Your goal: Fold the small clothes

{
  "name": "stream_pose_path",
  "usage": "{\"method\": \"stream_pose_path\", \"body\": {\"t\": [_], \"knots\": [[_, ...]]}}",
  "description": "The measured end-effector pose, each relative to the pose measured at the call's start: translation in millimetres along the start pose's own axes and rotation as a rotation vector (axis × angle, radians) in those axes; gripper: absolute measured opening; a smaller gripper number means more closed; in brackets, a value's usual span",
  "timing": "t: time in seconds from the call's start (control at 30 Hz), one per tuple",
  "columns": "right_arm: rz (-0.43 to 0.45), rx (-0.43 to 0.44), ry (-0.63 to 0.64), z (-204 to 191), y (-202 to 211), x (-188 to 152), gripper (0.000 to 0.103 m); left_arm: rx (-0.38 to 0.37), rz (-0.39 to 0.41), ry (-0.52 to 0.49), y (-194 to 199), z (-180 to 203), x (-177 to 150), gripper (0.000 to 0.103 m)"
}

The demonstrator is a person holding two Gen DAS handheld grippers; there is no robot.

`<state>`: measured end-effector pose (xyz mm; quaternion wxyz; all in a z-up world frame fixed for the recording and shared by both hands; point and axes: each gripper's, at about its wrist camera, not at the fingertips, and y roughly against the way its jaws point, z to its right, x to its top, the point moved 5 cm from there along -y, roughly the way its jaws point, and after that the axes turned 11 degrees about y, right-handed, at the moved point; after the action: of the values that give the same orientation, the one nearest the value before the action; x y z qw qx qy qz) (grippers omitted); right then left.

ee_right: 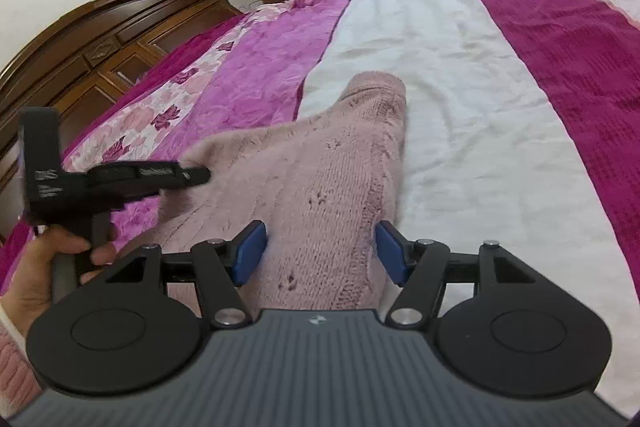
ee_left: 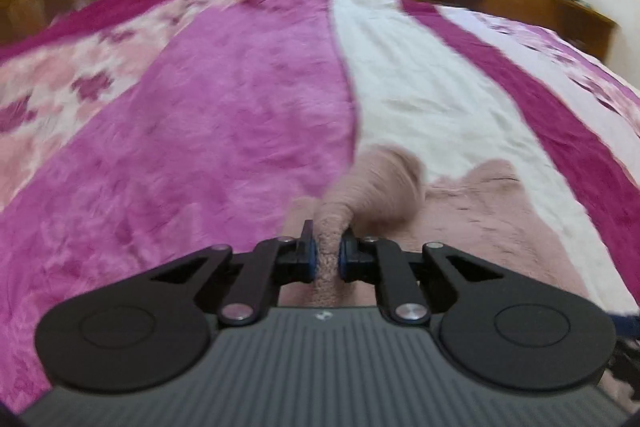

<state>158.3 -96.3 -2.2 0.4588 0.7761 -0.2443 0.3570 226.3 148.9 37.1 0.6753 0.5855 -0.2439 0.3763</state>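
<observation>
Pink knit sweater (ee_left: 376,183) lies on the bed's blanket (ee_left: 200,115); the left tool (ee_left: 329,257) pinches a bunched edge, open blanket all around. In the right view, the right tool (ee_right: 320,253) stands wide, astride the sweater's hem, white stripe beside it clear.

A big bed (ee_right: 500,75) has a soft blanket (ee_left: 224,131) with pink, white and dark pink stripes and some flowers along the side. A fuzzy light pink knitted sweater (ee_right: 320,187) lies on the white stripe, partly bunched up
</observation>
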Motion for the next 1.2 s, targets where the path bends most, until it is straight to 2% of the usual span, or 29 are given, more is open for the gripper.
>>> {"method": "stream_pose_path", "body": {"t": [0.13,0.23,0.3,0.37,0.4,0.47,0.53,0.7,0.83,1.0,1.07,1.2], "knots": [[-0.005,-0.001,0.022,-2,-1,-2,0.072,0.018,-0.058,0.034,-19,-17,-10,0.014],[-0.010,0.005,0.022,-1,-1,-2,0.073,0.015,-0.054,0.033,-19,-17,-13,0.016],[-0.013,0.011,0.023,-1,-1,-1,0.073,0.009,-0.064,0.051,-15,-20,-12,0.020],[-0.014,0.020,0.017,1,-1,-1,0.073,0.017,-0.076,0.075,-11,-24,-12,0.037],[-0.014,0.025,0.012,2,0,-1,0.074,0.021,-0.082,0.085,-8,-26,-12,0.041],[-0.013,0.036,-0.005,7,0,0,0.074,0.009,-0.100,0.114,-2,-31,-15,0.058],[-0.016,0.045,-0.042,12,-1,0,0.076,-0.025,-0.139,0.154,3,-37,-20,0.063],[-0.054,0.088,-0.128,25,-11,-3,0.080,-0.076,-0.188,0.218,20,-47,-34,0.064],[-0.086,0.132,-0.185,30,-24,-7,0.082,-0.029,-0.225,0.219,27,-50,-41,0.076],[-0.096,0.167,-0.172,26,-36,-8,0.083,-0.043,-0.255,0.267,29,-55,-46,0.077],[-0.096,0.181,-0.170,25,-41,-8,0.083,-0.076,-0.286,0.317,26,-59,-49,0.077],[-0.089,0.207,-0.208,25,-50,-10,0.083,-0.197,-0.362,0.459,20,-61,-57,0.077]]}}
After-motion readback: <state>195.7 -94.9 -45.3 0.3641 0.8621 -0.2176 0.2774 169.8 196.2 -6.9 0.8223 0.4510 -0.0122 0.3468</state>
